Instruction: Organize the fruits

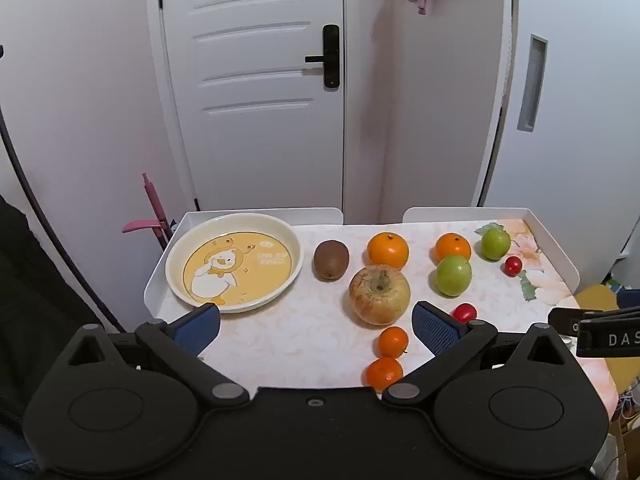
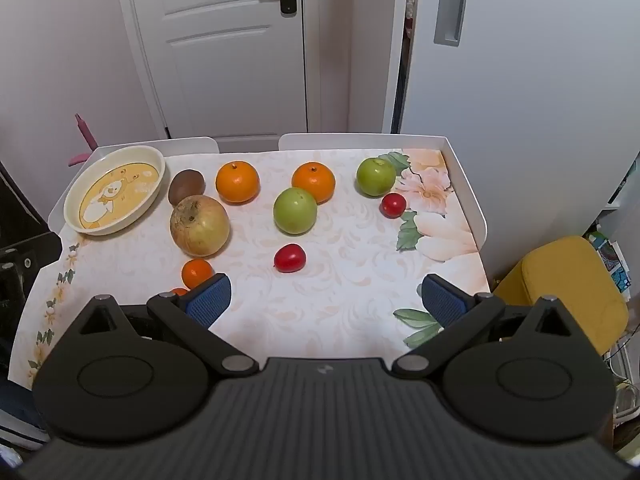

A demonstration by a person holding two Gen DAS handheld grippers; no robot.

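Observation:
A cream plate with a yellow duck picture (image 1: 234,263) (image 2: 116,195) sits empty at the table's far left. Beside it lie a kiwi (image 1: 331,260) (image 2: 186,186), a large yellowish apple (image 1: 379,294) (image 2: 199,225), two oranges (image 1: 388,250) (image 1: 453,248), two green apples (image 1: 453,275) (image 1: 495,243), two small mandarins (image 1: 393,342) (image 1: 384,373) and two red cherry tomatoes (image 1: 464,313) (image 1: 513,265). My left gripper (image 1: 316,326) is open and empty above the near edge. My right gripper (image 2: 326,302) is open and empty, short of a tomato (image 2: 290,258).
The table (image 2: 320,320) has a floral cloth and raised white rims at the back and sides. A white door and walls stand behind it. A yellow stool (image 2: 560,284) stands at the right. The right gripper's body shows at the left wrist view's right edge (image 1: 600,332).

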